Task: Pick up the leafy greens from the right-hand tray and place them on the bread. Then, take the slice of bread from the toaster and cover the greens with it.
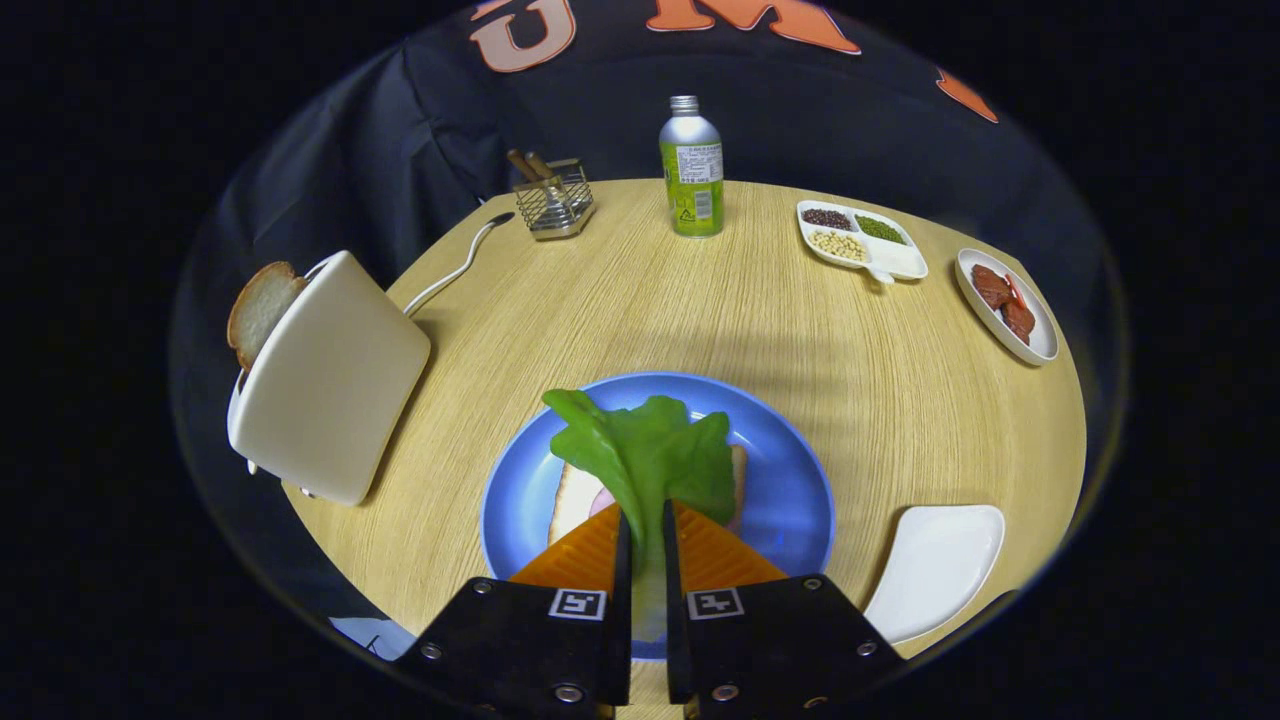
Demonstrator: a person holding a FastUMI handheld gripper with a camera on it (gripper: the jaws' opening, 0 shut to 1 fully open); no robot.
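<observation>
My gripper (645, 520) is shut on the stem of the leafy greens (645, 455), whose leaves spread out just ahead of the fingertips. Under the greens lies a slice of bread (572, 500) with something pink on it, on a blue plate (790, 480). Whether the greens touch the bread I cannot tell. A cream toaster (325, 375) stands to the left of the plate, with a slice of bread (260, 310) sticking out of its slot. A bare white tray (935, 565) sits to the right of the plate.
At the back of the round wooden table (650, 310) stand a green bottle (691, 170) and a wire holder (555, 200). A divided dish of beans (860, 240) and a white dish of red slices (1005, 305) sit at the far right. The toaster's cord (455, 270) trails back.
</observation>
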